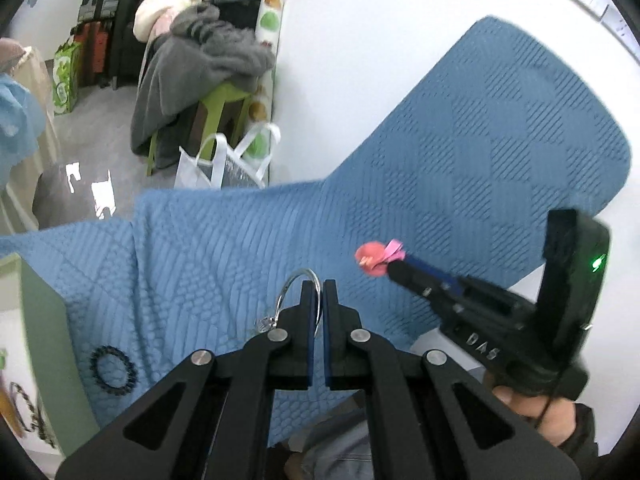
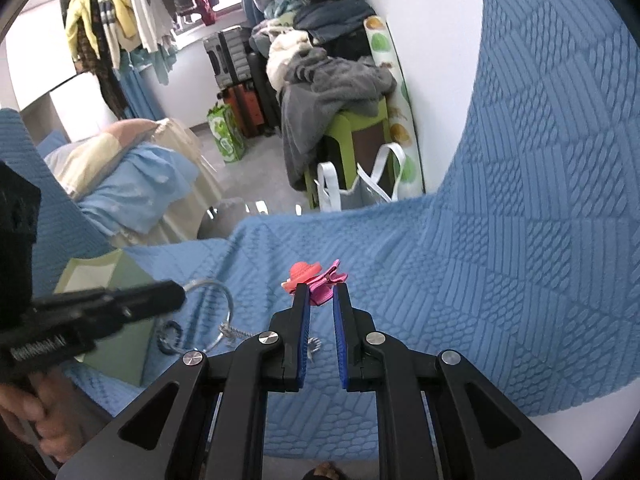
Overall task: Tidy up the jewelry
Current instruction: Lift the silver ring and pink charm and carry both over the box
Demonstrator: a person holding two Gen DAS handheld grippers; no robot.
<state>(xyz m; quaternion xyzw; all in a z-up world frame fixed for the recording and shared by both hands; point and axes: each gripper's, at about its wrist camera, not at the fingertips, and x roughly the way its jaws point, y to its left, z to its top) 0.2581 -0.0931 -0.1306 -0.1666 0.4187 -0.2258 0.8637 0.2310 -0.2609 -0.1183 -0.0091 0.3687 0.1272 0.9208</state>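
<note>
My left gripper (image 1: 319, 286) is shut on a silver bangle (image 1: 298, 280) with a small charm and holds it above the blue quilted mat (image 1: 460, 152). The bangle also shows in the right wrist view (image 2: 224, 308). My right gripper (image 2: 321, 290) is shut on a pink hair clip with a coral flower (image 2: 316, 276), held above the mat; it also shows in the left wrist view (image 1: 376, 258). A black bead bracelet (image 1: 113, 368) lies on the mat at lower left. A green jewelry box (image 1: 44, 320) stands at the left, with a braided bracelet (image 1: 24, 408) inside.
The mat runs up the white wall at the right (image 2: 560, 120). Beyond the table edge stand a white tote bag (image 1: 228, 160), a green stool piled with grey clothes (image 1: 208, 60), suitcases and a clothes rack (image 2: 120, 20).
</note>
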